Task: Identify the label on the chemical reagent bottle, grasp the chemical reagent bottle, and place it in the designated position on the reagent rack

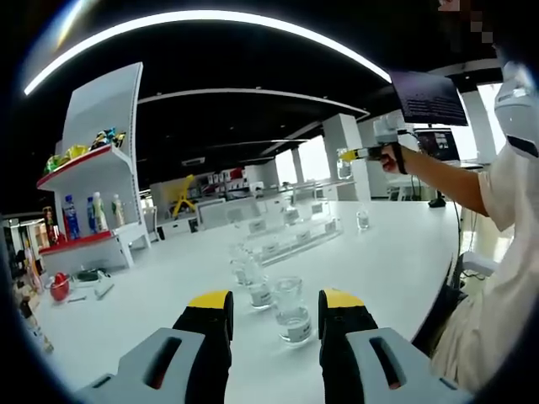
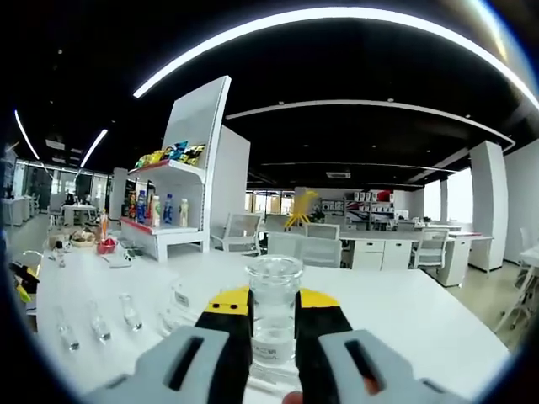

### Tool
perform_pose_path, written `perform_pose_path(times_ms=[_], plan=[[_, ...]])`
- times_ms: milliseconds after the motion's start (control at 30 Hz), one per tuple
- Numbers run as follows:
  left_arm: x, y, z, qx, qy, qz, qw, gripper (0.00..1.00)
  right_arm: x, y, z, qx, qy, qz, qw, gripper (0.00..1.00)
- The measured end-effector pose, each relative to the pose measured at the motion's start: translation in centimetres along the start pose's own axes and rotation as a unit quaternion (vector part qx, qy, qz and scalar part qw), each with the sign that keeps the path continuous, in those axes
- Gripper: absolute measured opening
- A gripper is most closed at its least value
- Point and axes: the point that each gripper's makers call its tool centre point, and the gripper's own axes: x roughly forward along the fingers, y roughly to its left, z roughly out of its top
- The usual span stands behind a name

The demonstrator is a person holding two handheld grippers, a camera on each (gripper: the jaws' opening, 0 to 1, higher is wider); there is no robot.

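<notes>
Holding a clear glass bottle (image 2: 273, 316) up in the air, the right claw (image 2: 274, 324) has its yellow-tipped jaws squeezed tight on both sides of it. The bottle is round, see-through, with a wide rim and a small white label low down. The person's arm (image 1: 438, 172) is stretched out straight over the white worktop (image 1: 396, 244). The left claw (image 1: 275, 316) hangs low over the worktop with its jaws apart and nothing between them. More small bottles (image 1: 292, 310) stand just ahead of it, near a clear rack (image 1: 295, 240).
</notes>
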Motion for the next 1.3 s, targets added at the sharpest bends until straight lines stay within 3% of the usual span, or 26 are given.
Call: perform_pose_path(times_ms=[533, 967, 1300], plan=[[-0.3, 0.2, 0.6, -0.005, -0.012, -0.002, 0.9999, 0.41, 2.9, -0.5, 0.8, -0.002, -0.006, -0.006, 1.0000, 0.18], [0.0, -1.2, 1.8, -0.002, -0.022, -0.023, 0.9995, 0.41, 5.7, 0.2, 0.1, 0.000, 0.001, 0.000, 1.0000, 0.18], [0.1, -1.0, 2.0, -0.001, -0.021, -0.020, 0.9996, 0.41, 7.7, 0.6, 0.0, -0.012, 0.007, 0.003, 0.9999, 0.18]])
